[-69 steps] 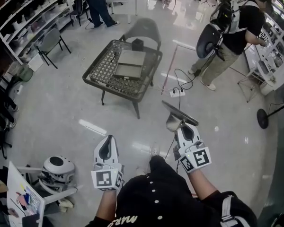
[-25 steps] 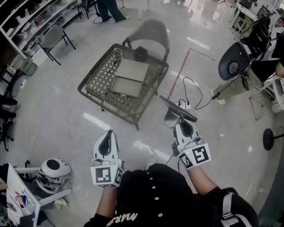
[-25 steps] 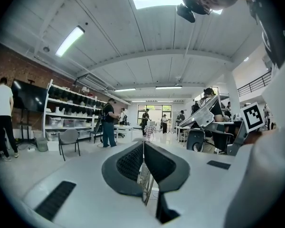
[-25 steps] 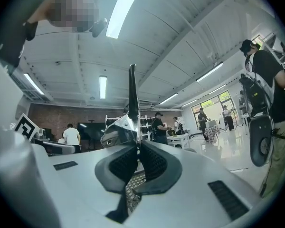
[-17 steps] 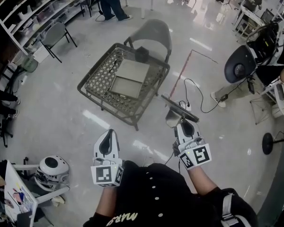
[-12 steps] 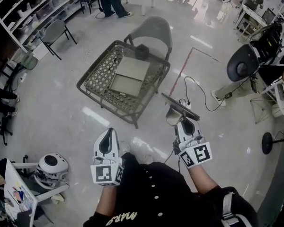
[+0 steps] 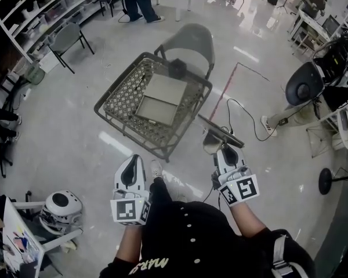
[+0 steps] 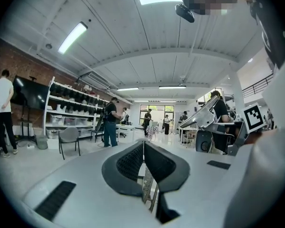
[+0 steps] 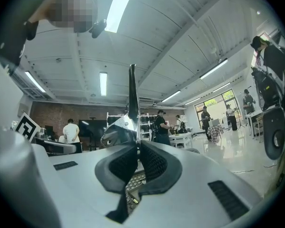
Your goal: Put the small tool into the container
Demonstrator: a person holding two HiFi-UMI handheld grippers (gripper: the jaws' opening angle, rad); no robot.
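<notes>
A lattice-topped desk stands on a glossy grey workshop floor, with a chair at its far edge and a shallow grey container near its middle. The right hand-held gripper is clamped tight on the small tool, in the air off the desk's near right edge. The left hand-held gripper is closed and empty.
</notes>
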